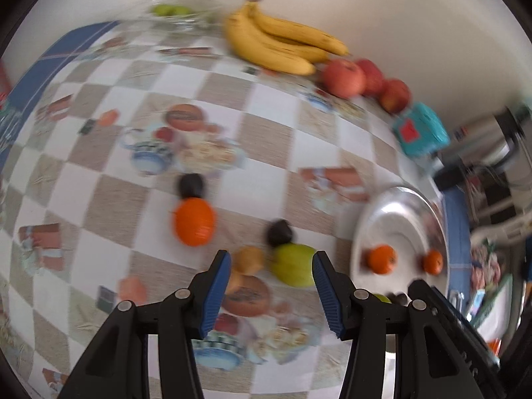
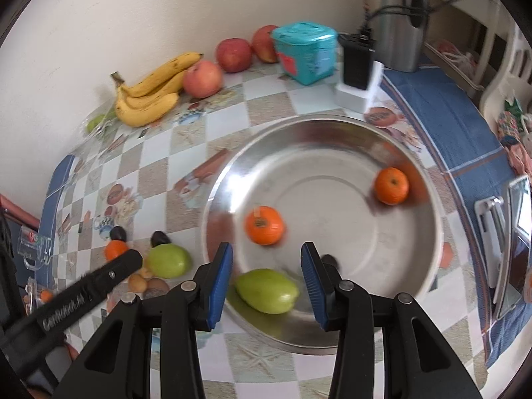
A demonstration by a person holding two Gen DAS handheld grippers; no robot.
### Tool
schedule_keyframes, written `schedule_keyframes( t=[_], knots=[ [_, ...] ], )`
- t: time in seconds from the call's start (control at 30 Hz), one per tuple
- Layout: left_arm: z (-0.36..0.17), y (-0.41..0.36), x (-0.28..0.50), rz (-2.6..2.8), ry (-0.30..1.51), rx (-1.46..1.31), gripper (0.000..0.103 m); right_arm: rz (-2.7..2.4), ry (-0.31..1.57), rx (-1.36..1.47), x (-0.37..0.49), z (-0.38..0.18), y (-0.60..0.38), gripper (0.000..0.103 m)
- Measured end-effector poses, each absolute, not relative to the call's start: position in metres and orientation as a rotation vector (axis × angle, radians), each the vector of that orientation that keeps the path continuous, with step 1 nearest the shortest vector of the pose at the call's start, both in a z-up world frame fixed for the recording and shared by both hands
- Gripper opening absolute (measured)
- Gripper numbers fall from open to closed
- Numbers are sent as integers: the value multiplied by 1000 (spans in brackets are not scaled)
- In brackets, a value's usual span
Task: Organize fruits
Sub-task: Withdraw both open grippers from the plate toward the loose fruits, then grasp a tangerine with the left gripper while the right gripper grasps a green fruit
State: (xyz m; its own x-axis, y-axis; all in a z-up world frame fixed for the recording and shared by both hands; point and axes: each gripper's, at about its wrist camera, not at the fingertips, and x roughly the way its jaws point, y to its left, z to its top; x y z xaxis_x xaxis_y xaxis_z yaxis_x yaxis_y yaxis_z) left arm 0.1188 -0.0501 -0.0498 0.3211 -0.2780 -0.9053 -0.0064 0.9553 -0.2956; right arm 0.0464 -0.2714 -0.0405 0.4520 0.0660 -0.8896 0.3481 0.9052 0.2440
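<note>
Both claws apart, empty; left gripper (image 1: pixel 271 262) nearing green fruit (image 1: pixel 294 264) may knock brown fruit (image 1: pixel 249 259) or dark plum (image 1: pixel 280 232) rolling; right gripper (image 2: pixel 266 259) hangs over bowl (image 2: pixel 429 199)

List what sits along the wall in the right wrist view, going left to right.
banana bunch → nearest red apple → second red apple → teal container → black device on a white stand → steel kettle
</note>
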Motion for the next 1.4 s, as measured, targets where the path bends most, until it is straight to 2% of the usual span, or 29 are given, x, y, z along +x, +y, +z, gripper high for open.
schedule_keyframes(
  t=[0.47,1.4],
  knots=[
    [-53,17,132,0,1241,-374,61,-20,1085,373,67,-37,-212,44],
    [-68,9,137,-59,1267,-380,62,106,1130,371,81,-56,-172,44]
  ],
)
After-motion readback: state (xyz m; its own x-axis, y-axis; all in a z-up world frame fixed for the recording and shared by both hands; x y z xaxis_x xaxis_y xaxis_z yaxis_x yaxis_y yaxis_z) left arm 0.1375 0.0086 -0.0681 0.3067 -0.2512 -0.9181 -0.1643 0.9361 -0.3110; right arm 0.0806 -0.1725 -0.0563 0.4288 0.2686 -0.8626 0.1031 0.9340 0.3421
